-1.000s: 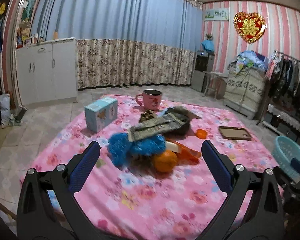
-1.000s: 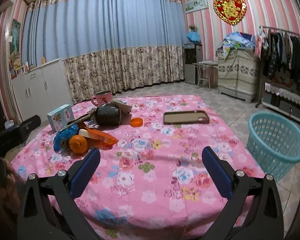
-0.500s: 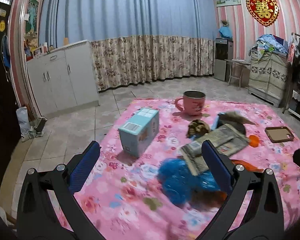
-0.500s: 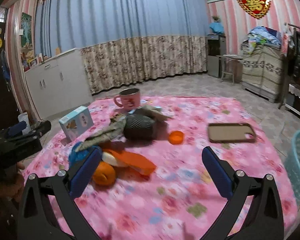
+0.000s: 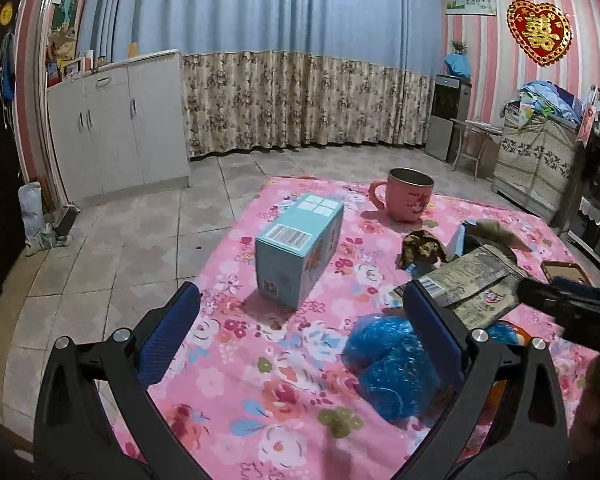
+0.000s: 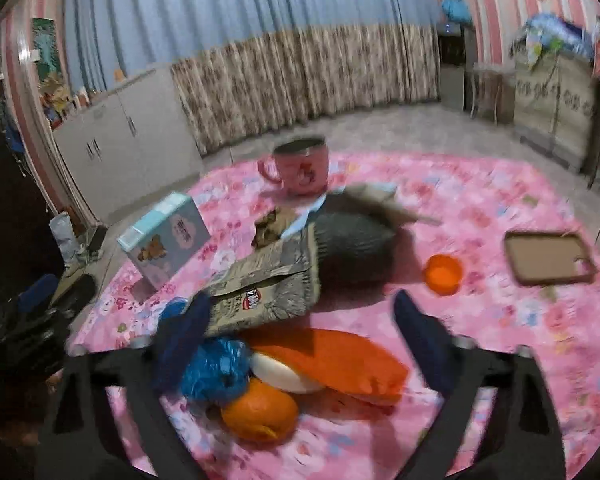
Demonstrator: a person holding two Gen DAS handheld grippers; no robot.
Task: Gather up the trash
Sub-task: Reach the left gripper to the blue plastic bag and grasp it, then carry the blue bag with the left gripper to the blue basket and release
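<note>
Right wrist view: right claw closing over orange wrapper, gripping nothing.
Left claw: spread, empty.
Progress: no trash collected yet.

Blue curtains, seemingly tiled floor

The right wrist view is smeared by motion, so the print on the grey snack bag cannot be read. Under that bag, the blue plastic wad is partly hidden by a blue pad of the right gripper, whose jaws are closing with nothing pressed between them. In the left wrist view, an orange thing beside the bag, perhaps a wrapper, is mostly covered.
</note>
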